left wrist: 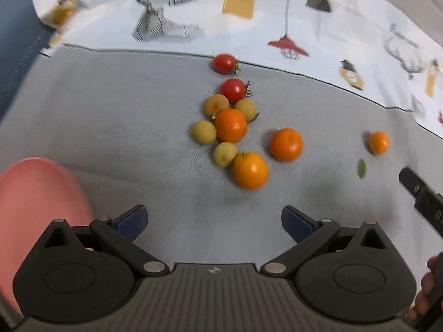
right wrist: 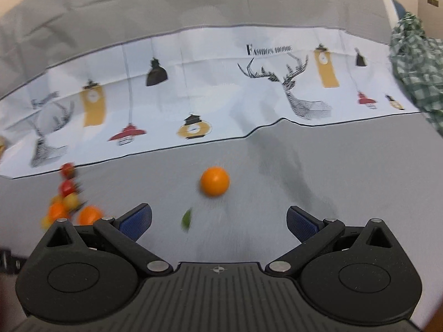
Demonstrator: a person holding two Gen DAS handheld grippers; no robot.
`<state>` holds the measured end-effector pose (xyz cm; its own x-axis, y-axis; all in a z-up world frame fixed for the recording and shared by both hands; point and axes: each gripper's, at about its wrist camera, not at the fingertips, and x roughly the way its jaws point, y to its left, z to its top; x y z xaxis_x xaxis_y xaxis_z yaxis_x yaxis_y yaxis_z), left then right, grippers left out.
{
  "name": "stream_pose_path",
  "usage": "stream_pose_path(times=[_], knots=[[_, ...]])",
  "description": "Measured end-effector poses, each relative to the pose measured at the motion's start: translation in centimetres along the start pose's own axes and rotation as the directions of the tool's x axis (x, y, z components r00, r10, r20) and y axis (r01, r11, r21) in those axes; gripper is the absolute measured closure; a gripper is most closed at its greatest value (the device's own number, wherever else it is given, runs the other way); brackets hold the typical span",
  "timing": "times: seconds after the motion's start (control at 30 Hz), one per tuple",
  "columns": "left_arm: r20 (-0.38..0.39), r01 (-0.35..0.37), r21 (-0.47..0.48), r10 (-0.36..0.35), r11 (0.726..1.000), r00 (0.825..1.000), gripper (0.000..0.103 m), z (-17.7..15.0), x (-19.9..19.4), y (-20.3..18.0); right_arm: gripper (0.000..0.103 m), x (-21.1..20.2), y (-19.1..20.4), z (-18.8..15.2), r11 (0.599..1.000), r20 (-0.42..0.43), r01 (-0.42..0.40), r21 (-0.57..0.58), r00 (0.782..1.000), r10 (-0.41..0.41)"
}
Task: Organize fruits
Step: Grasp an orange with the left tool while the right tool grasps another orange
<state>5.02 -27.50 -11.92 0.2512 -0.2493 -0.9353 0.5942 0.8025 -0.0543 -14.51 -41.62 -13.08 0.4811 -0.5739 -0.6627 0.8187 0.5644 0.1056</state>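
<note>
In the left wrist view a cluster of fruit lies on the grey cloth [left wrist: 110,127]: two red tomatoes [left wrist: 224,63], several yellow-green fruits [left wrist: 203,132] and oranges [left wrist: 230,125], with one orange [left wrist: 286,144] apart and a lone orange [left wrist: 378,142] far right. My left gripper [left wrist: 214,222] is open and empty, short of the cluster. My right gripper [right wrist: 218,222] is open and empty; the lone orange [right wrist: 215,181] lies just ahead of it, and the cluster [right wrist: 69,202] sits to its left.
A pink plate [left wrist: 33,207] lies at the left by my left gripper. A green leaf [left wrist: 361,168] lies near the lone orange and also shows in the right wrist view [right wrist: 187,220]. A printed white cloth [right wrist: 221,96] covers the far side. A green checked cloth [right wrist: 418,69] is far right.
</note>
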Motion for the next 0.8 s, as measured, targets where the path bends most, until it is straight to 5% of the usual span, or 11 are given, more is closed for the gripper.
stream_pose_path(times=[0.27,0.5,0.53,0.57,0.63,0.8], knots=[[-0.050,-0.054,-0.124,0.048,0.991,0.998,0.000,3.2,6.2,-0.3,0.001,11.6,0.2,0.9,0.998,-0.110,0.042,-0.041,0.993,-0.047],[-0.041,-0.050,-0.099,0.047,0.994,0.998,0.001,3.5,6.4,-1.1,0.001,12.3,0.4,-0.1,0.995,-0.021,0.066,-0.072,0.997,-0.068],[-0.025,-0.039,-0.127,0.036,0.991,0.999,0.011,3.5,6.1,-0.8,0.002,12.2,0.4,0.0,0.995,-0.021,0.064,-0.076,0.998,-0.066],[-0.009,-0.027,-0.155,0.026,0.988,1.000,0.032,3.3,5.7,-0.7,0.006,12.1,0.3,0.0,0.995,-0.022,0.061,-0.078,0.998,-0.063],[-0.004,0.021,-0.184,-0.023,0.983,1.000,0.057,3.3,5.0,-0.2,0.059,11.1,0.2,-0.1,0.995,-0.006,0.055,-0.083,0.998,-0.056],[0.005,0.090,-0.193,-0.091,0.977,0.996,0.070,2.7,3.1,0.7,0.065,9.5,0.2,-0.1,0.997,-0.048,0.038,-0.068,0.998,-0.041]])
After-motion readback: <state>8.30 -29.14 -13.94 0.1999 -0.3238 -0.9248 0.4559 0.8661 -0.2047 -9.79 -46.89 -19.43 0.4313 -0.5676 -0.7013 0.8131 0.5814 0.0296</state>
